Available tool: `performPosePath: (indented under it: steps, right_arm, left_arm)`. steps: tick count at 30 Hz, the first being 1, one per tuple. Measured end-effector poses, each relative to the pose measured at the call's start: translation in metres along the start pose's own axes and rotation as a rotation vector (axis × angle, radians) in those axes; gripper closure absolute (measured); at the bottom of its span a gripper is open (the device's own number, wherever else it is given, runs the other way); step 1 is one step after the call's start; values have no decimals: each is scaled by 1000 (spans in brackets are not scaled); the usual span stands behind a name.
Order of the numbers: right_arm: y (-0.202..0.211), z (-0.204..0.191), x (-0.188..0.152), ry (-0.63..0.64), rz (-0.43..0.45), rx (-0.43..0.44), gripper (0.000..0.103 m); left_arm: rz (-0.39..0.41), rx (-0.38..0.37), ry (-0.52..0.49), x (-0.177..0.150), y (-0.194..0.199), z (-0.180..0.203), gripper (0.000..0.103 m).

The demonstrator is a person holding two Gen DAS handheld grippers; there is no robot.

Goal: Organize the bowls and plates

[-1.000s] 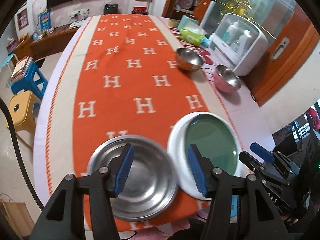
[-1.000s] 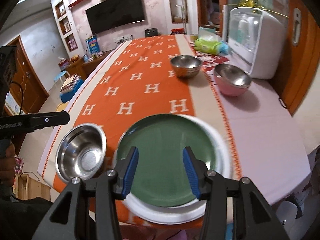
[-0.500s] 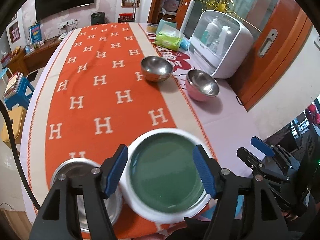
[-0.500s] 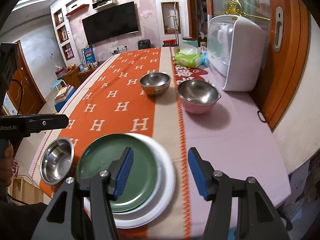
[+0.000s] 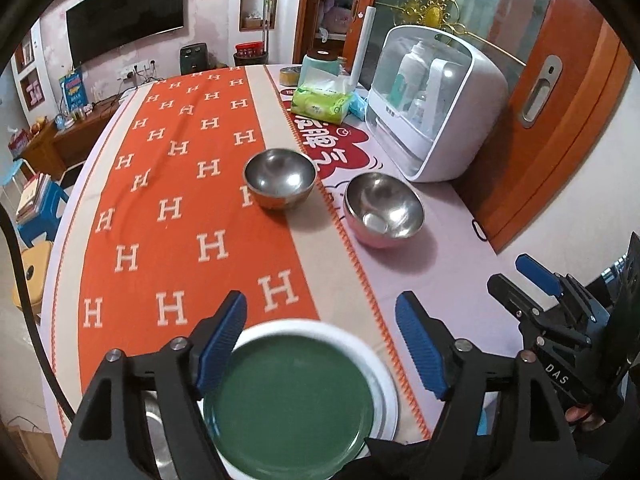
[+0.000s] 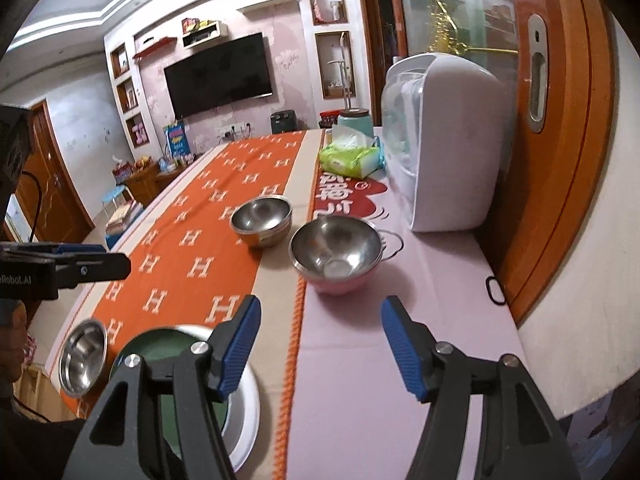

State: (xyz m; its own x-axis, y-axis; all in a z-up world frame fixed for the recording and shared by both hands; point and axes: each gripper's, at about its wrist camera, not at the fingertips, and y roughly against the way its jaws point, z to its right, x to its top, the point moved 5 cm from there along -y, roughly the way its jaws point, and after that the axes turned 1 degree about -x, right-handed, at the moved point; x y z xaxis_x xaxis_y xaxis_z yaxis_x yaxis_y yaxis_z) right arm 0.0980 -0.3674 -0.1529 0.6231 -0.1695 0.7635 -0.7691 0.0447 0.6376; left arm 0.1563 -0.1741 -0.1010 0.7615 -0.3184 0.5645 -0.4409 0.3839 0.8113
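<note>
Left gripper (image 5: 320, 332): black plastic arms w/ ribbed blue pads, jaws apart and just been widening, nothing pinched between them. Below it, near table edge: glossy green plate (image 5: 292, 404) nested in a white rimmed plate (image 5: 384, 376), round, flat. A shallow steel dish (image 6: 82, 356) sits just beside the stack on its left.

Right gripper (image 6: 318, 344): same build, jaws spread and just been widening, empty, over bare pale pink cloth (image 6: 400, 360).

Further out: shiny steel bowl (image 5: 280, 178) on orange H-pattern runner (image 5: 168, 184), deep, round. Next to it, apart, a steel-lined pink bowl (image 6: 336, 254) on the cloth, ahead of right gripper. Beyond: white domed cabinet (image 5: 436, 108), green tissue pack (image 5: 322, 102).
</note>
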Motion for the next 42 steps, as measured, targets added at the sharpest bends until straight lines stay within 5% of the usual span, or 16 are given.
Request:
performPosePath:
  steps: [15, 30, 42]
  right_arm:
    - [-57, 56, 35, -172, 10, 43, 36]
    - [-141, 71, 12, -248, -160, 121, 36]
    - [-174, 74, -5, -304, -225, 207, 36]
  left_arm:
    - [-67, 78, -7, 65, -51, 10, 19]
    - [-213, 66, -30, 91, -142, 27, 19]
    - [-308, 42, 51, 86, -213, 21, 19]
